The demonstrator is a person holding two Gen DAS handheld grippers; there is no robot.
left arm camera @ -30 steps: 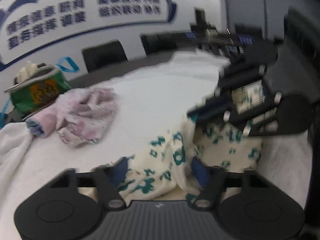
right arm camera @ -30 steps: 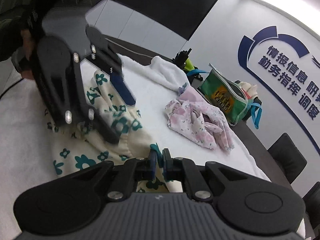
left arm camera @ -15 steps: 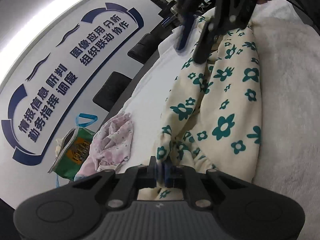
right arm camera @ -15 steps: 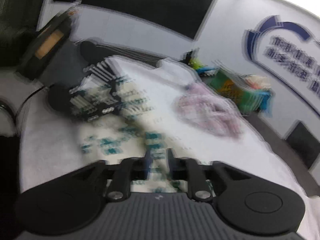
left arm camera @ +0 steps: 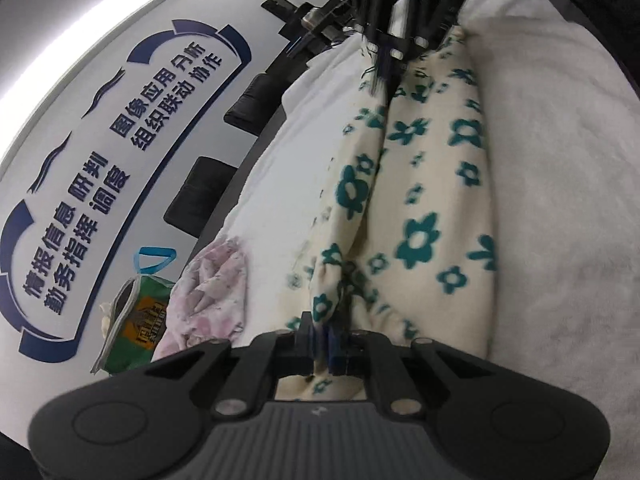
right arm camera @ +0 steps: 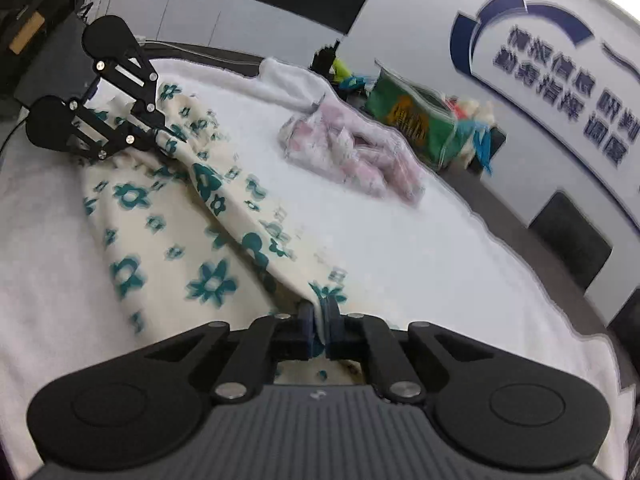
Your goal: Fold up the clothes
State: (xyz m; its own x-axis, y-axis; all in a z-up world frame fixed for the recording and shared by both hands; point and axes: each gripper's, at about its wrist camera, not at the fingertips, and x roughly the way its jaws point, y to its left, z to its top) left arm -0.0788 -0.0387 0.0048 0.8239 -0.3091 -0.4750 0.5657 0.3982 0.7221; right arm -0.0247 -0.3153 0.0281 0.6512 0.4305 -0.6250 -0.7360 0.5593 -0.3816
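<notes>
Across the white-blanketed bench, a cream fleece garment with teal flowers lies stretched long between two tongs. Left tongs: blue pads pinched tight on one end of the garment, no gap showing. Right tongs: likewise clamped on the opposite end, cloth squeezed between the pads.

Left wrist view: garment runs from 6 o'clock up toward 12, where the right tongs grip its far edge; a fold ridge runs lengthwise down the middle. Right wrist view: garment runs from 6 o'clock toward 10, where the left tongs bite the far end; the held edge is raised, the rest rests on the blanket.

Pink-and-white floral garment crumpled in a heap at roughly 1 o'clock in the right view, well apart from the cream piece. Just beyond it, a green bag with blue handles. Wall with blue Chinese lettering behind; black chair backs along the bench's far side. Slight motion blur in both views.
</notes>
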